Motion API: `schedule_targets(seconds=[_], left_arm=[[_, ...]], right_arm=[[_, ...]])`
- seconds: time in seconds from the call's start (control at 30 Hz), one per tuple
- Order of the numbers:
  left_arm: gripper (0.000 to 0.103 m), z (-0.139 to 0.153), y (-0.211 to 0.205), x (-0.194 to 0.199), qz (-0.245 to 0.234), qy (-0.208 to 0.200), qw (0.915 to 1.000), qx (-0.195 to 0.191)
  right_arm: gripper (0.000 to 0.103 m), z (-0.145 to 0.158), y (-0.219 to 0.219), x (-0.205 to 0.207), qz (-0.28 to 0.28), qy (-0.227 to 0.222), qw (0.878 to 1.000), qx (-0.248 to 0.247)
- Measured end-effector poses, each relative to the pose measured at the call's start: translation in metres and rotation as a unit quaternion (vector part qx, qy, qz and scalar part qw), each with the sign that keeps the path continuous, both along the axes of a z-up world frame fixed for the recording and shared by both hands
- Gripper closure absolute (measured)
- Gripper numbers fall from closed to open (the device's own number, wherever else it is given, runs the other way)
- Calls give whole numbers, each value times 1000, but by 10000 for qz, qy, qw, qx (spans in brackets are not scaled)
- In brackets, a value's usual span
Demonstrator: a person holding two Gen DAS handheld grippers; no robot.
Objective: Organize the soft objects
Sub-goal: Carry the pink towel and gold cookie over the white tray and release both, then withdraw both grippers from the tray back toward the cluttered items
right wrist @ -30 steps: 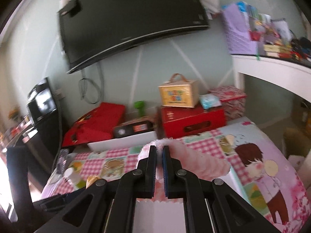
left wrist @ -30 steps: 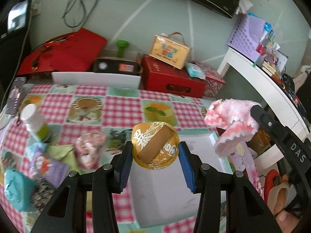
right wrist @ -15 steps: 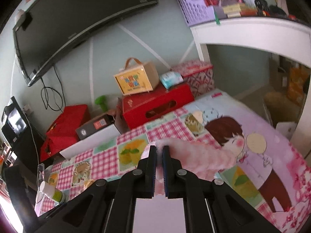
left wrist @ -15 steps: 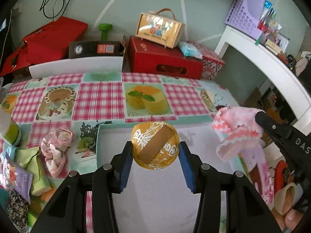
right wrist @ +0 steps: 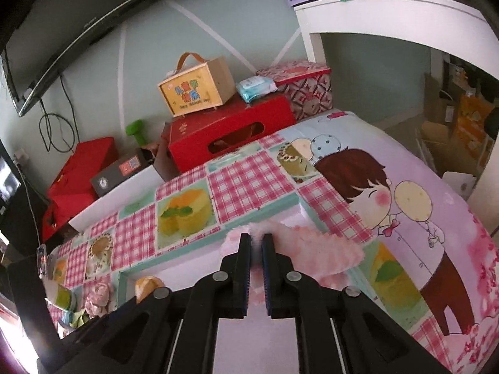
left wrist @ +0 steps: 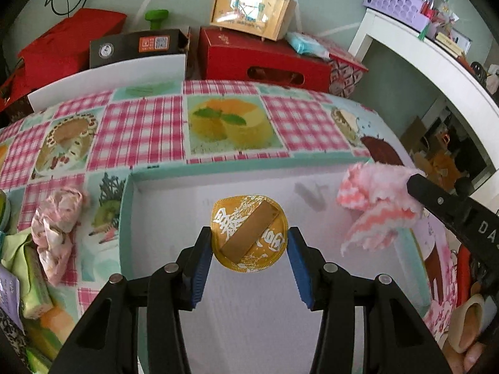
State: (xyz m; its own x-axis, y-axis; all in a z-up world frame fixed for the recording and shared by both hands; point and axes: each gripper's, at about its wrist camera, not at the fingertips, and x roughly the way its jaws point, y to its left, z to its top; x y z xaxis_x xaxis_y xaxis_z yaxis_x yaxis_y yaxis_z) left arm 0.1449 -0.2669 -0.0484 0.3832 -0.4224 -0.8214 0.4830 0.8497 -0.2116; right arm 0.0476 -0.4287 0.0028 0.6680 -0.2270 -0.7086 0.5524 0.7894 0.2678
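Gripping a round gold packet (left wrist: 249, 233), its brown band runs diagonally.

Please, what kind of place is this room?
Probably a room in a home: a table with a cake-print tablecloth, a curved TV on the wall, and gift boxes stacked on the floor.

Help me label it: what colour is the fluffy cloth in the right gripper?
Pink and white fluffy cloth, clearest from the left wrist.
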Motion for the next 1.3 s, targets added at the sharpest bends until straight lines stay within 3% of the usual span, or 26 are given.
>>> schedule_targets(seconds=[0.1, 0.47, 0.77, 0.87, 0.93, 0.97, 1.03, 1.1, 1.17, 1.3], left_arm=[[54, -6, 0, 0, -2, 71, 9999, 75], [53, -23, -6, -4, -53, 175, 9991, 394], [52, -17, -2, -7, -59, 340, 9985, 425], [39, -11, 2, -9, -30, 319, 9988, 364], [39, -6, 5, -11, -14, 261, 9991, 341], [39, -3, 6, -12, -7, 232, 9992, 321], [38, 1, 8, -13, 11, 220, 9993, 291], [37, 5, 12, -13, 87, 227, 9994, 232], [31, 9, 17, -12, 203, 206, 9994, 206], [20, 17, 29, -9, 508, -13, 9985, 213]], right_arm=[[93, -8, 4, 5, -11, 384, 9991, -165], [93, -51, 1, 11, 123, 1180, 9918, 465], [87, -44, 6, 7, 213, 1391, 9895, 331], [87, -39, 3, 3, 188, 1348, 9902, 327], [86, -35, 1, 0, 142, 1312, 9908, 308], [84, -32, 0, -2, 120, 1287, 9912, 292], [68, -29, -1, -6, 73, 1251, 9918, 253], [61, -26, -2, -8, 27, 1222, 9923, 201], [59, -23, -3, -10, 8, 1204, 9926, 179], [41, -24, -4, -10, -62, 1288, 9915, 152]])
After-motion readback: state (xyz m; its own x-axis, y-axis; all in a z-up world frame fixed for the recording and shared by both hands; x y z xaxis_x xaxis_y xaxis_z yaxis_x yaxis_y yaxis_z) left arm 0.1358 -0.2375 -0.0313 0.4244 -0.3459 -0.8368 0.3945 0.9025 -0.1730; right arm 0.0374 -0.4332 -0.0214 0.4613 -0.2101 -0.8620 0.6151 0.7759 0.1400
